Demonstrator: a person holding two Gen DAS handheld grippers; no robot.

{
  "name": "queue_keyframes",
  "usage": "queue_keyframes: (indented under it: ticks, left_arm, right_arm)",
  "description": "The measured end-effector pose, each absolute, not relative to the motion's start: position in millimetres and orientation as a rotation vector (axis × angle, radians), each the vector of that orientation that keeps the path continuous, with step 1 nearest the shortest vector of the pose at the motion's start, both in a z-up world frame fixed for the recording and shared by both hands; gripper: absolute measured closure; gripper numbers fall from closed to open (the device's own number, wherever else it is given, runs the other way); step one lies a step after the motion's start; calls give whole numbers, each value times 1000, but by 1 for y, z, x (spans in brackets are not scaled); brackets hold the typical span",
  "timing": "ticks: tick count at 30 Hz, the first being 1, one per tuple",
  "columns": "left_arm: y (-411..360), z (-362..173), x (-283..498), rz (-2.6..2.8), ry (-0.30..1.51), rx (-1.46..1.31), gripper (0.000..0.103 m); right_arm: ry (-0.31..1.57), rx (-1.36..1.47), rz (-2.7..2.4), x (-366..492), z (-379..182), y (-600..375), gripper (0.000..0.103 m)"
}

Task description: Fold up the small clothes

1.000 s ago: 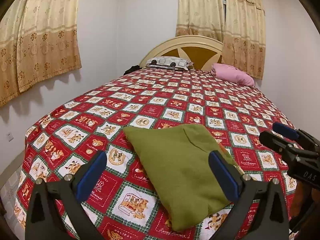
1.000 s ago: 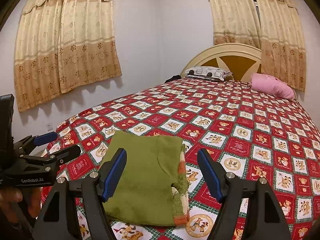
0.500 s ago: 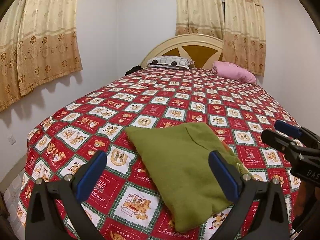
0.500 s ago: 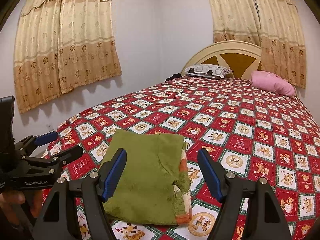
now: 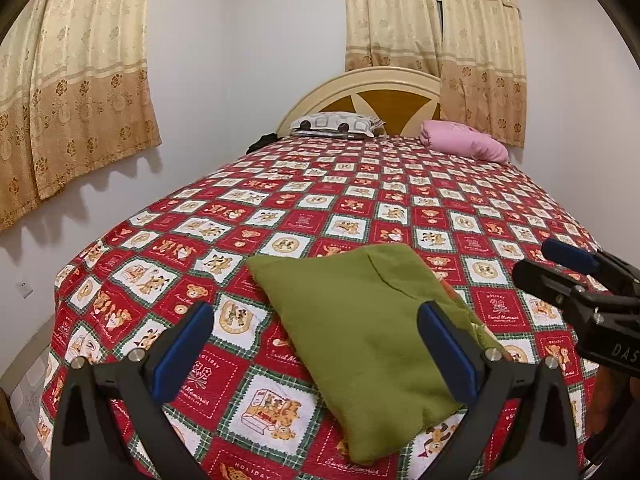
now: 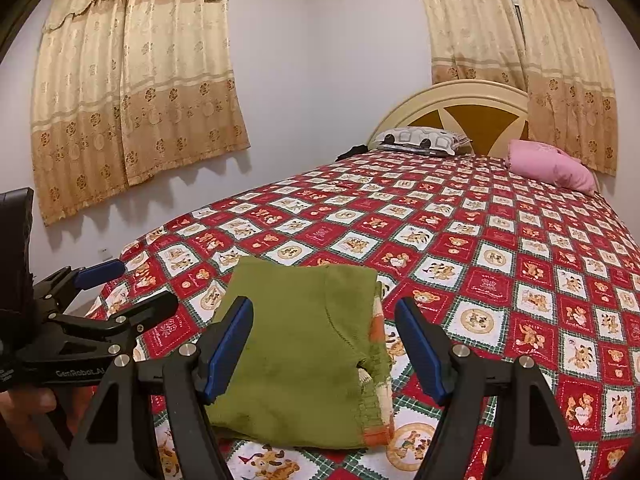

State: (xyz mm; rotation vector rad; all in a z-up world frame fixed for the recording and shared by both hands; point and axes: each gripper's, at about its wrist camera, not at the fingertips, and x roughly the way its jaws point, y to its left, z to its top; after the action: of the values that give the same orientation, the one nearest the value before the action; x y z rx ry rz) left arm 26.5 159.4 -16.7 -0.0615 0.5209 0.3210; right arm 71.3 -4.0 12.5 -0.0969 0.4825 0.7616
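Observation:
A small olive-green knitted garment point(image 5: 360, 332) lies folded flat near the foot of the bed, with an orange and cream trim showing along its right edge point(image 6: 304, 344). My left gripper point(image 5: 316, 350) hovers just short of it, blue pads wide apart and nothing between them. The right gripper point(image 6: 324, 346) also stands open above the garment's near part, touching nothing. Each gripper appears in the other's view: the right one point(image 5: 560, 264) at the right edge, the left one point(image 6: 132, 288) at the left edge, held by a hand.
The bed point(image 5: 400, 200) wears a red, white and green patchwork cover with bear prints. A patterned pillow point(image 5: 336, 122) and a pink pillow point(image 5: 464, 142) lie by the headboard point(image 5: 392, 92). Curtains hang on both walls. The bed's left edge drops off beside the wall.

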Motion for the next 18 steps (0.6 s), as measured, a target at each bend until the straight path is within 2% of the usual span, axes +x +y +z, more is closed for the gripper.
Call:
queue_keyframes:
  ticks: [18]
  left_arm:
    - [164,-15,26,348,527,-64,0]
  right_arm:
    - [460,-103,773,65,20,-2,29]
